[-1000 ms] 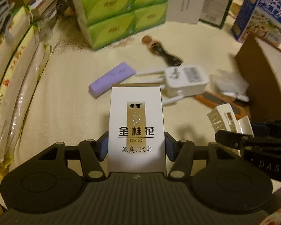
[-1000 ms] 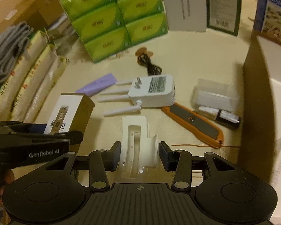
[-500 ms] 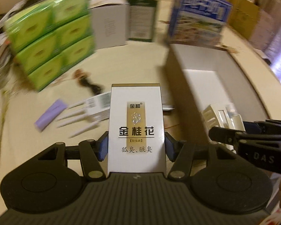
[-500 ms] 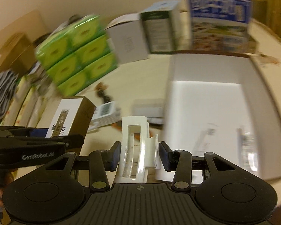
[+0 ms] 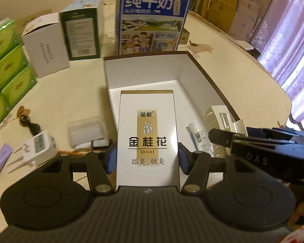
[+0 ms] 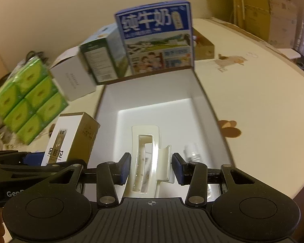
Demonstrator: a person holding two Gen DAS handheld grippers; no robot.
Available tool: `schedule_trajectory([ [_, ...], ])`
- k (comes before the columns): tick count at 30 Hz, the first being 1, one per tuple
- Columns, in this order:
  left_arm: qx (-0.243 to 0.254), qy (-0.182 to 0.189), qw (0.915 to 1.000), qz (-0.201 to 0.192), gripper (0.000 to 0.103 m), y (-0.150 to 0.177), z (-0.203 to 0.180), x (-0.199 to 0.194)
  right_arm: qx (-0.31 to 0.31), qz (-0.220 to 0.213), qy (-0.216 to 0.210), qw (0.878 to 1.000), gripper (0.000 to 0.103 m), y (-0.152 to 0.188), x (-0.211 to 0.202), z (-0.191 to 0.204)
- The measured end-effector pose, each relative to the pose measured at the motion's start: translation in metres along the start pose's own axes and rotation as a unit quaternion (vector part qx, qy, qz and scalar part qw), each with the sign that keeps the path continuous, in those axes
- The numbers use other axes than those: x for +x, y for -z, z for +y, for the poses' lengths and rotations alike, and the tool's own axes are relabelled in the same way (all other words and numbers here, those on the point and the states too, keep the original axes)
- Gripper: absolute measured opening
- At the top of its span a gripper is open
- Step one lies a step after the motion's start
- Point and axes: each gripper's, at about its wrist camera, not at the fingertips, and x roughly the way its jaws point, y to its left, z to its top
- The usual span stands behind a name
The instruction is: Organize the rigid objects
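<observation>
My left gripper [image 5: 147,158] is shut on a white and gold carton [image 5: 147,133] and holds it over the near part of an open white-lined box [image 5: 143,75]. The carton also shows in the right wrist view [image 6: 71,137]. My right gripper [image 6: 151,168] is shut on a white hair claw clip [image 6: 147,158], held above the same box [image 6: 152,99]. The clip appears at the right in the left wrist view [image 5: 218,117]. A small white tube [image 5: 199,137] lies inside the box.
A blue milk carton [image 5: 152,18] stands behind the box, with a green box [image 5: 81,34] and a white box [image 5: 44,46] to its left. Green tissue packs [image 5: 4,70] are far left. A white router [image 5: 38,143], clear case [image 5: 85,131] and purple bar [image 5: 0,160] lie left.
Both grippers swung right from the cluttered table area to over the open box, still holding the carton and the clip.
</observation>
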Motion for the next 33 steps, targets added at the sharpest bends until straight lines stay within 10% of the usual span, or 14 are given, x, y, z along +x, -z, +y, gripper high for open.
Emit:
schedule_trajectory([
  [33,0.026,-0.043,0.9976,0.047,0.060,-0.026,0.001,0.098,0.034,0.059,0.011,0.998,0.042,-0.012,0.081,-0.040],
])
